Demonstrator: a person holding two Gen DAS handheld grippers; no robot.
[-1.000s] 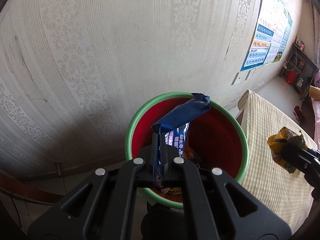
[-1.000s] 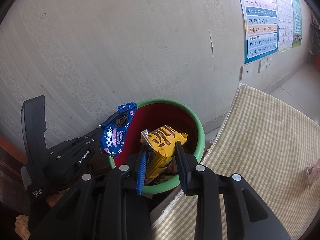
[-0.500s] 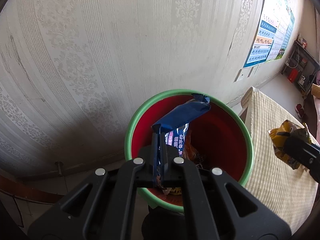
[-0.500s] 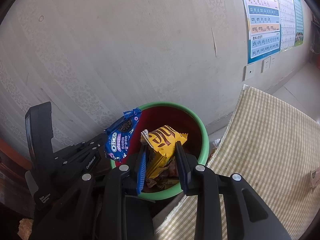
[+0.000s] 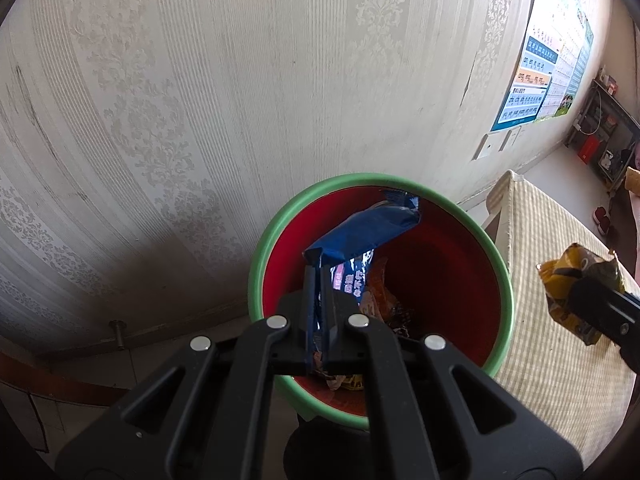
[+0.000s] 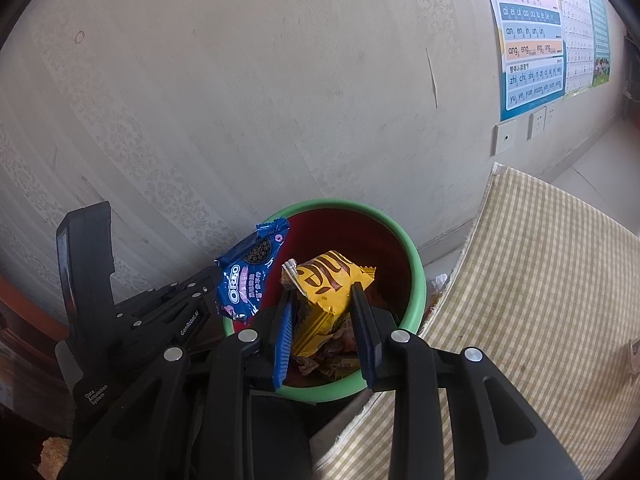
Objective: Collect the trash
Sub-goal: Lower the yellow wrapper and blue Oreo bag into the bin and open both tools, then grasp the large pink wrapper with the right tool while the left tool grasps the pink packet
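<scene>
Left wrist view: left gripper (image 5: 318, 312) clamped on Oreo wrapper (image 5: 360, 236) above bin (image 5: 256, 276); right gripper (image 6: 324, 320) pinching yellow wrapper (image 6: 328, 280).

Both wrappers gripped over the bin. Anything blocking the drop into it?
Nothing visible. The blue Oreo wrapper in the left gripper and the yellow wrapper in the right gripper both hang over the open bin, which holds only loose trash at the bottom.

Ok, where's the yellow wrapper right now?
In the right tool, the yellow wrapper sits over the bin's near rim, right of the blue Oreo wrapper.
</scene>
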